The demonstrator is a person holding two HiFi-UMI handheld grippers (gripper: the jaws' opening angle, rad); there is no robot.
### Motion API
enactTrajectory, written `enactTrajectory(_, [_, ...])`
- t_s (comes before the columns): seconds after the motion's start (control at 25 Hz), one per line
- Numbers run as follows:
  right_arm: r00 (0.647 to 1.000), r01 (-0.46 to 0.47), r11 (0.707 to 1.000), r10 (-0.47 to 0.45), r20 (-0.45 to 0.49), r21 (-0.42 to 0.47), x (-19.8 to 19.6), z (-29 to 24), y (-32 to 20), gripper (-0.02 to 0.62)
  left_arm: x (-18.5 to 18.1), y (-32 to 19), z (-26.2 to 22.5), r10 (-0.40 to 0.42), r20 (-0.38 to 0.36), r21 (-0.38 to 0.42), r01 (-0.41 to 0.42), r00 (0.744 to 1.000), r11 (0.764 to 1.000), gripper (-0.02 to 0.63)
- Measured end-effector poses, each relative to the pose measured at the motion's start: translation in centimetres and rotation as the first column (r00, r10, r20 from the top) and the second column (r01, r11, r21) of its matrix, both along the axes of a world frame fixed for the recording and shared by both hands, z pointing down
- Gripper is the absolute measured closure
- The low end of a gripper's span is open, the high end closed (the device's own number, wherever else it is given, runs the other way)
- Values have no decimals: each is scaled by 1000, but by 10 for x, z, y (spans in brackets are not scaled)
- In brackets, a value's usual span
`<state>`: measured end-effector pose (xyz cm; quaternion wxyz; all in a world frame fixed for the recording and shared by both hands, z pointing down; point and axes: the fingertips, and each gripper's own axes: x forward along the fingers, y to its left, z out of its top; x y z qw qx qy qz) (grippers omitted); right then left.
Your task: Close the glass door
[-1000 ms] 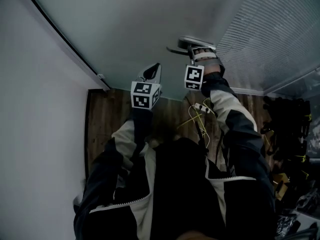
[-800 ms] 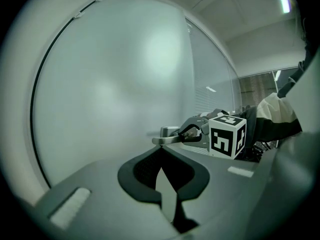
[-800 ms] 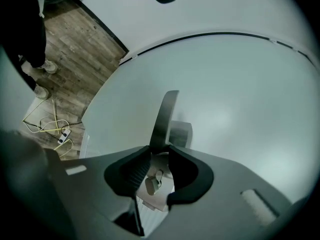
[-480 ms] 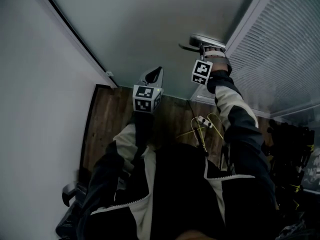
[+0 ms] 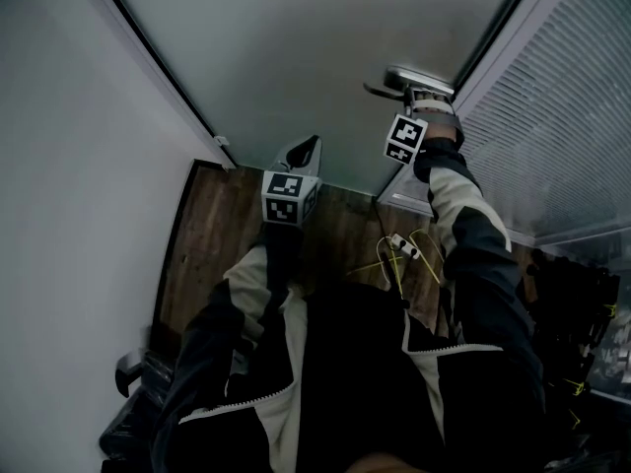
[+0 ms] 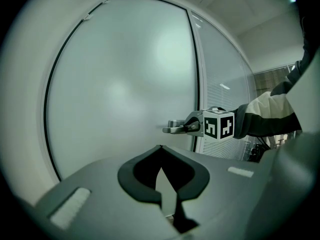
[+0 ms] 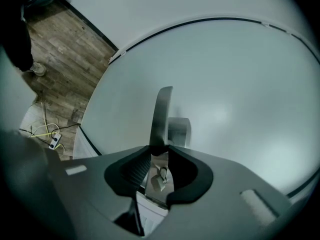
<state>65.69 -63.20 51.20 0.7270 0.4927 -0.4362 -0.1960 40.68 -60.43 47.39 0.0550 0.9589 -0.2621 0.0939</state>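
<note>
Right gripper clamps its jaws on the lever handle of the glass door straight ahead of it; left gripper, jaws together and empty, faces the glass, well apart from the handle.

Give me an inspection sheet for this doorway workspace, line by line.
Surface: wooden floor, planked.
Job's things: frosted glass door; its lever handle sits near the door's edge.
Clutter: dark gear heaped at right, too dim to identify.
Grippers: right gripper shut on the handle; left gripper shut, empty, pointing at the glass, contact unclear.
Cables: yellow cables and a white power strip on the floor.
Surroundings: white wall at left, slatted blinds at right.
</note>
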Motion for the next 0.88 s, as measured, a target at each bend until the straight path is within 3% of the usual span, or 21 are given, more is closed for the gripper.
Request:
enactTrajectory(0.4, [999,-19,1000,19,34,16,-1,0,-2,473,-7,-1,2,-6,9,-8,6,1000,1000,601])
enactTrajectory(0.52, [994,-54,998,50,94,42,2,-2,1,422,-4,-2,0,1,3,-4,-1,1000,1000,601])
enactTrajectory(0.64, [977,-94,990,73,199,101,-5,-15,12,420,-3,-6,-3,11,-13,-4,-11,1000,1000,601])
enactTrajectory(0.76, [912,-156,962,53,407,224,-30,-35,35,475,1,-11,-6,26,-15,-13,-26,1000,1000,601])
enactTrajectory(0.8, [866,-187,945,30,499,267,-43,-41,46,510,3,-11,-9,33,-24,-17,-33,999,999,601])
enactTrajectory(0.88, [734,-272,898,-38,678,345,-69,-53,67,589,9,-9,-15,51,-44,-20,-52,998,998,601])
